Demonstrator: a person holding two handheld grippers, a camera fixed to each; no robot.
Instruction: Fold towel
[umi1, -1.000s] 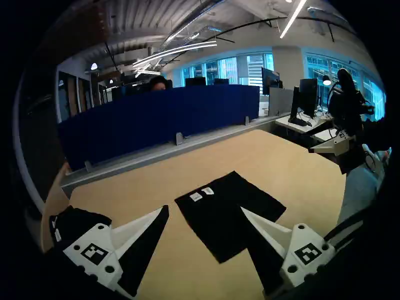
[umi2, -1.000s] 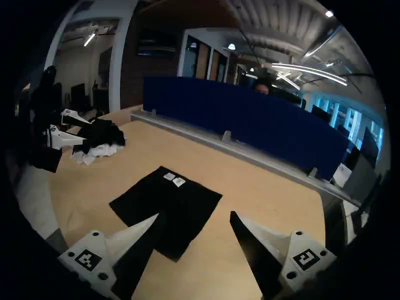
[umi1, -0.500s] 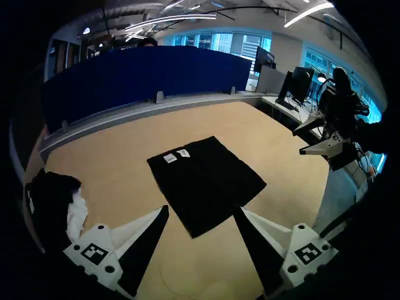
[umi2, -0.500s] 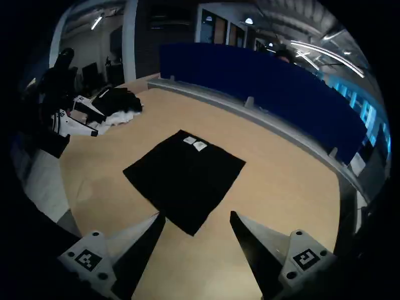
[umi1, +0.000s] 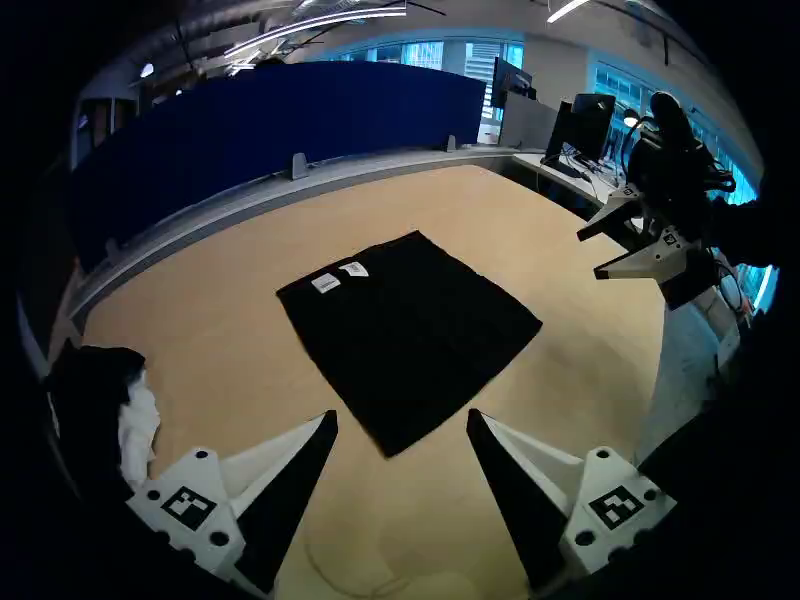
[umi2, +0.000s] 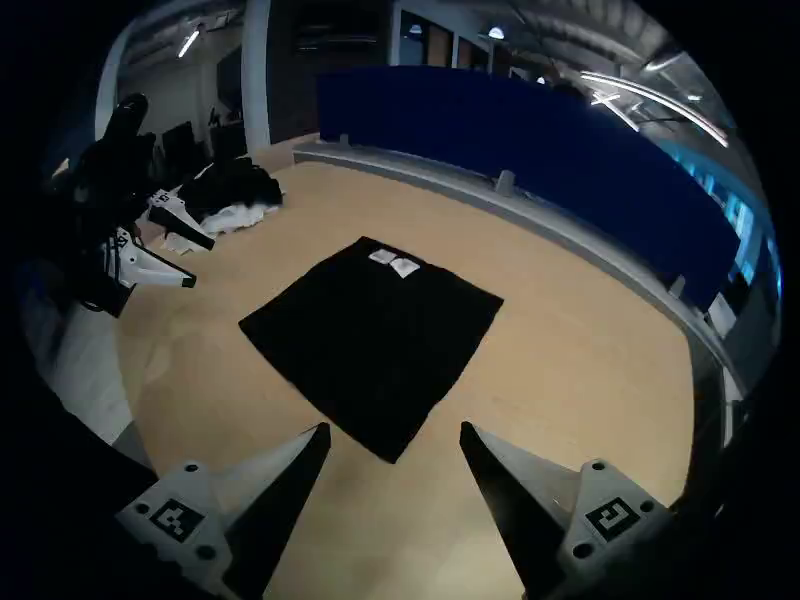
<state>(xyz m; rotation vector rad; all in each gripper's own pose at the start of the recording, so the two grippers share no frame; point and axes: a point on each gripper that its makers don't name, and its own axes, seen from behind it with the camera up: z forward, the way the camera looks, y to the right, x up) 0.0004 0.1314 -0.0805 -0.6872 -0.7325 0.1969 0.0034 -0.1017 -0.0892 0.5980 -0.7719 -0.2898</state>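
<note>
Both grippers empty, towel flat on the table, no fold under way.
Left gripper (umi1: 400, 415): jaws wide apart, holding nothing, hovering above the table (umi1: 200, 330) just short of the towel's near corner. Right gripper (umi2: 394, 428): same, wide open & empty, facing a corner from the opp. side. Black towel (umi1: 410, 325) lies smooth mid-table, 2 white tags at 1 edge; can't tell if it's been folded before. Likely left: grab corners, fold over. Clothes pile (umi1: 110, 410) sits well apart.

- no readable words or numbers anywhere
- two white tags (umi1: 339, 277) on the black towel (umi1: 410, 335): print too small to read
- square black-and-white markers (umi1: 190, 506) on the left gripper (umi1: 400, 414) (patterns, no letters)
</note>
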